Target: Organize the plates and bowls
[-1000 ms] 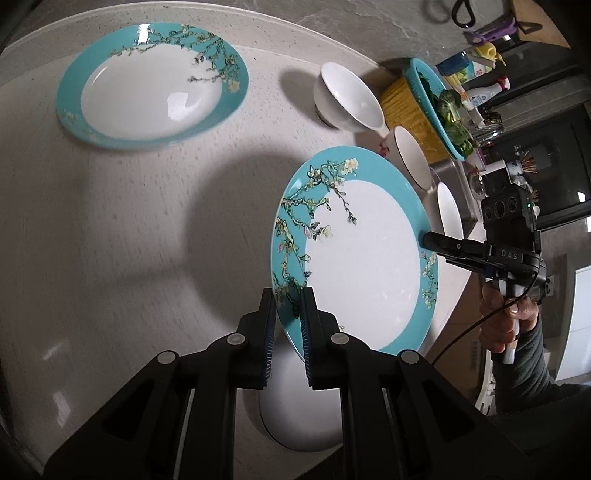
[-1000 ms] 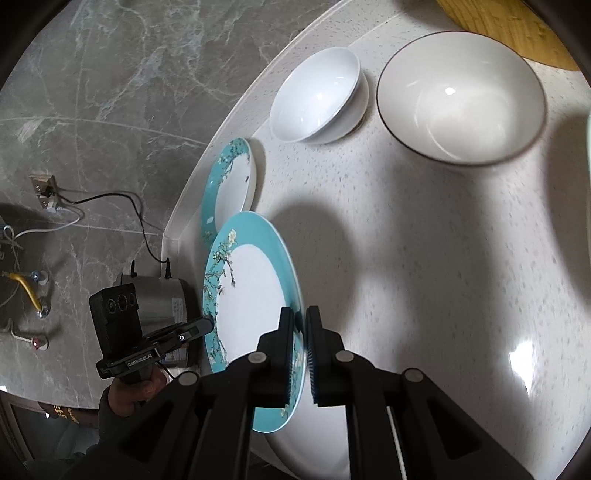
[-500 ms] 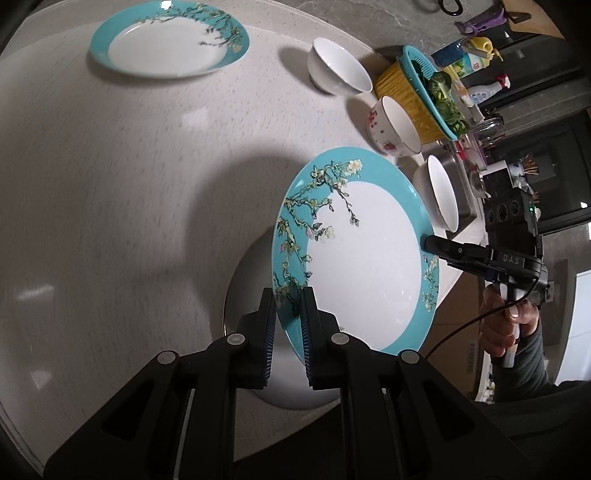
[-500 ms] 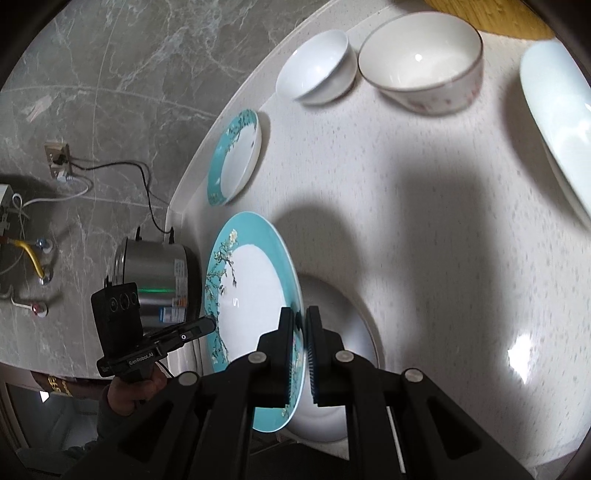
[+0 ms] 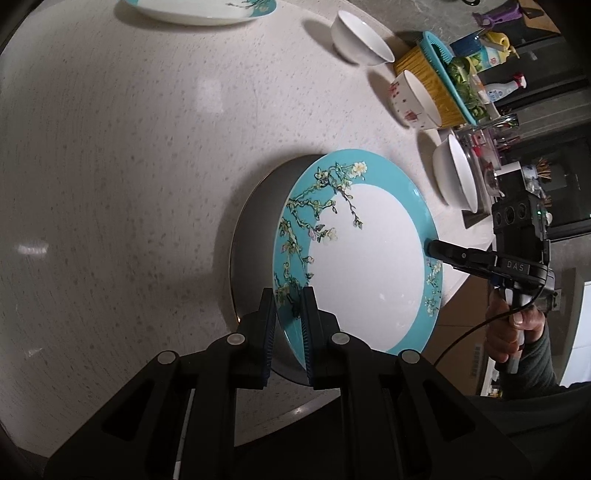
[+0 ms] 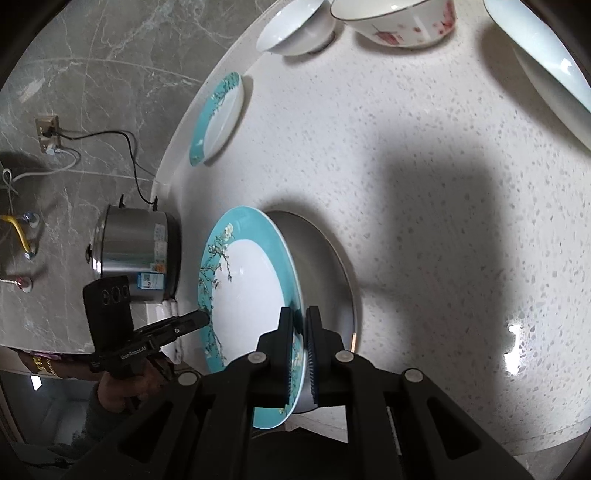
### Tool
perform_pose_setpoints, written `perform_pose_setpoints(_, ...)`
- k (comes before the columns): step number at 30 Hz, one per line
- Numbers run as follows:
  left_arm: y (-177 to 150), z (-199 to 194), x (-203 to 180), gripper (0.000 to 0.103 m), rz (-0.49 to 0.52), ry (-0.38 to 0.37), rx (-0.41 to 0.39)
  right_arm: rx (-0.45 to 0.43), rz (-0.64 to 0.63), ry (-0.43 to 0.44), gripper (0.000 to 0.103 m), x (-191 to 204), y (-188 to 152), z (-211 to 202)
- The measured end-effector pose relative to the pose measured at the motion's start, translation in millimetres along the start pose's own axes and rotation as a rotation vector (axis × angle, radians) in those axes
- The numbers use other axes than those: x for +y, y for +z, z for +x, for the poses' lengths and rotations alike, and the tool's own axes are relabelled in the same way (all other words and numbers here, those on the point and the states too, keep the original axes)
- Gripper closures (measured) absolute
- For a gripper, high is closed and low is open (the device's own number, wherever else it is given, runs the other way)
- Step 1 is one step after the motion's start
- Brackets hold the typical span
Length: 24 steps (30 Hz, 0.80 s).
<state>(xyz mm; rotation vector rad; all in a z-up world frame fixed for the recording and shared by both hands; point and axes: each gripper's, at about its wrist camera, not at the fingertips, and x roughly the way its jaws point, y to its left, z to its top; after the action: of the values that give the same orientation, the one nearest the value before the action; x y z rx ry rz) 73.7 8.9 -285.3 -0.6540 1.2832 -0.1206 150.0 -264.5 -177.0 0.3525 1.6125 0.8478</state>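
Note:
A turquoise-rimmed plate with blossom branches (image 5: pixel 354 258) (image 6: pixel 247 295) hangs tilted between both grippers. My left gripper (image 5: pixel 287 297) is shut on its near rim. My right gripper (image 6: pixel 300 314) is shut on the opposite rim, and its tip (image 5: pixel 430 249) shows in the left wrist view. Directly under the held plate a plain pale plate (image 5: pixel 255 236) (image 6: pixel 325 266) lies on the table near the front edge. A second turquoise plate (image 5: pixel 195 11) (image 6: pixel 218 118) rests flat at the far side.
On the speckled white table (image 5: pixel 129 166) stand a white bowl (image 5: pixel 360 37), a flower-printed bowl (image 5: pixel 413 99) and another white bowl (image 5: pixel 456 177). Behind them is a yellow and teal basket of greens (image 5: pixel 439 81). A steel pot (image 6: pixel 136 254) sits below the table edge.
Both grippers have carried the turquoise plate toward the table's near edge. It now hangs over the pale plate, and the far plate and bowls have receded.

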Motion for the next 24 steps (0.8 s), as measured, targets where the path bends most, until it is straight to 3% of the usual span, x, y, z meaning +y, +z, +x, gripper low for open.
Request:
perform_pose_setpoints(10,-11,13,5,0.092,-0.011,0.016,0.001,-0.001,-0.027,-0.033,0.093,-5,-7,5)
perform_pose_setpoints(24,3,14,0,0.092,0.008,0.038,-0.015,-0.001,-0.059,-0.081,0.091,-5,-7,15)
